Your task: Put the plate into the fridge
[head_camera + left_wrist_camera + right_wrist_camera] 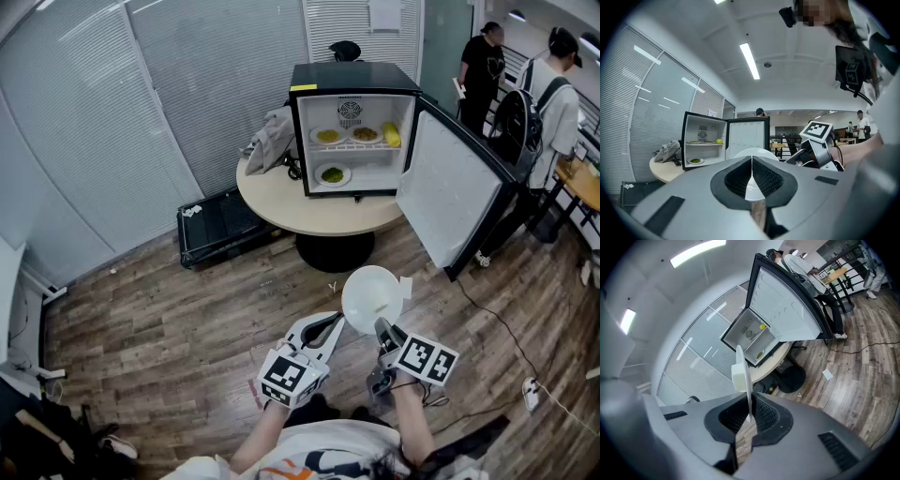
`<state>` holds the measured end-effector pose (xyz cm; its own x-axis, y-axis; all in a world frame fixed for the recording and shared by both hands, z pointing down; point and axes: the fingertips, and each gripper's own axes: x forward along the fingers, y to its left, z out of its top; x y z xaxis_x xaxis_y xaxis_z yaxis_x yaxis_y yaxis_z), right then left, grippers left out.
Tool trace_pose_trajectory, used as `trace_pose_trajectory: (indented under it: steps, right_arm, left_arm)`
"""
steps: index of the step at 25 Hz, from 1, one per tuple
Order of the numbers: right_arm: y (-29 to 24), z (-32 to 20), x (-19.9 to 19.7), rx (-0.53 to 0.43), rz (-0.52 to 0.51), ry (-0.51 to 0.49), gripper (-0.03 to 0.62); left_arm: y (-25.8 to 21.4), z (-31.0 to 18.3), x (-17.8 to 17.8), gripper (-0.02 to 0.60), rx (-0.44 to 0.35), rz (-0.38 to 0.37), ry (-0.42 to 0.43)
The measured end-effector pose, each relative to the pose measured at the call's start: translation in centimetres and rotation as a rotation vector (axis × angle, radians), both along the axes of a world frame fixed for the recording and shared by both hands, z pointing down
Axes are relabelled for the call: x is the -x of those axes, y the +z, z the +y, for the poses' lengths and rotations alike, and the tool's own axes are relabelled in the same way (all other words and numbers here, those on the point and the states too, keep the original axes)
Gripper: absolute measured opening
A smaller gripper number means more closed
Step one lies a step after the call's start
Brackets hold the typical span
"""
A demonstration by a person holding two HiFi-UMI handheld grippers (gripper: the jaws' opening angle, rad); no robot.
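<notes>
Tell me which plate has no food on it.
The white plate gripped by the right tool; the three plates inside the fridge all carry food.

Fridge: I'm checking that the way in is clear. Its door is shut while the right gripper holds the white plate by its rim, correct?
Not quite. The fridge has its door open, swung out to one side, as the head view shows. The rest holds: the right gripper has its fingers closed on the rim of the white plate.
</notes>
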<state>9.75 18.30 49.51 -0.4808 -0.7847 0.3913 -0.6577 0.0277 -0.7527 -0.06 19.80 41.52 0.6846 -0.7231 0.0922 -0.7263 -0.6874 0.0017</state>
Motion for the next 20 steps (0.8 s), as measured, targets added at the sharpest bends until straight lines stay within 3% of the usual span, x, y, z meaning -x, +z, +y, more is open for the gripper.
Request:
trace_pose_trajectory:
  steps: [20]
  right_arm:
    - [0.7,-1.4,3.5,0.013,-0.005,0.026,0.026]
  left_arm:
    - [1.8,-1.7,3.4,0.011,0.022,0.008,0.051]
